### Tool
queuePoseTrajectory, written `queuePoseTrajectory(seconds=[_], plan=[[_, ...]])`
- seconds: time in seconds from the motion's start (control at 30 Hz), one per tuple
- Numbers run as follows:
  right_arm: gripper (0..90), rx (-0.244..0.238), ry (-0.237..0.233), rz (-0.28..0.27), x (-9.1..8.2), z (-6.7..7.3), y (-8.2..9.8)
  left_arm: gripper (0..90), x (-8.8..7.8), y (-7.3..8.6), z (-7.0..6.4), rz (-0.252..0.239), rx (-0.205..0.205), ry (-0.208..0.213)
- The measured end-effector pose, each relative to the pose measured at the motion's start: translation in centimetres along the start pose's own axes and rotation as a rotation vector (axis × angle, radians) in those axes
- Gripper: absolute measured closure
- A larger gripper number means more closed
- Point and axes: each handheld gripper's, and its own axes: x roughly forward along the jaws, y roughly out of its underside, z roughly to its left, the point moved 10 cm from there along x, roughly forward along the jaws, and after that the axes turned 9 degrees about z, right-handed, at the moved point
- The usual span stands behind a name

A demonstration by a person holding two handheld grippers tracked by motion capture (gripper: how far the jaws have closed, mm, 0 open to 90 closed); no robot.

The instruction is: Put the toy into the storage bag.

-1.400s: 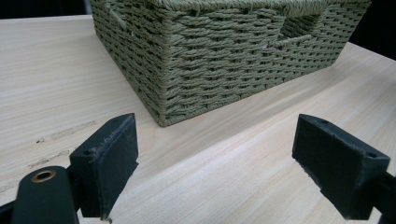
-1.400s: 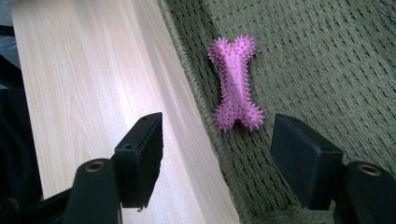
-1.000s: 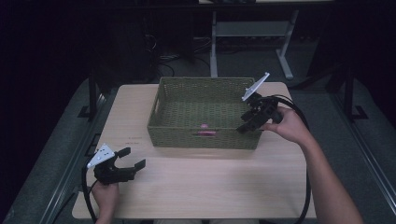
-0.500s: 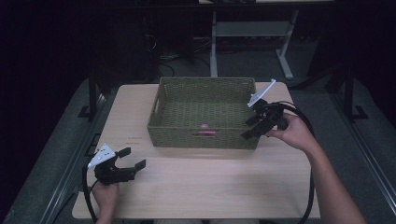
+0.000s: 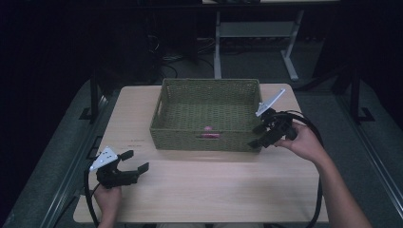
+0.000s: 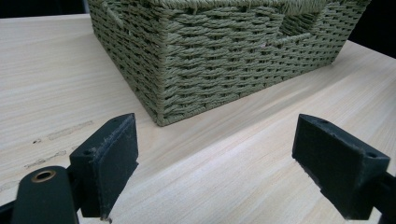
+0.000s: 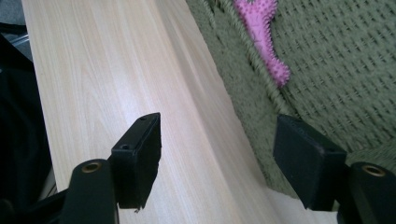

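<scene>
Woven green basket sits on the far middle of the wooden table. A pink spiked toy lies inside it by the near wall; its upper end is cut off in the right gripper view, and it shows as a small blurred speck from the high view. Right gripper is at the basket's near right corner, jaws released and empty. Left gripper rests near the table's front left, well apart from the basket, jaws spread wide, nothing between them.
</scene>
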Motion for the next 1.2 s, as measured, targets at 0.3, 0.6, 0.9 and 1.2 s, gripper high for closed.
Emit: queuePoseTrajectory(seconds=[0.3,0.6,0.9,1.2], plan=[[31.5,0.003,-0.006,-0.005,0.7,0.8,1.2,13.9,0.0,0.0,0.0,0.000,-0.001,0.001],[31.1,0.009,-0.012,-0.003,1.5,1.2,2.5,13.9,0.1,0.0,-0.1,0.001,-0.001,0.001],[31.1,0.032,-0.019,-0.011,2.2,1.5,4.1,13.9,0.1,0.0,-0.1,0.005,0.004,0.002],[31.1,0.051,-0.027,-0.028,2.7,1.9,5.4,13.9,0.1,0.1,-0.1,0.007,0.005,0.001]])
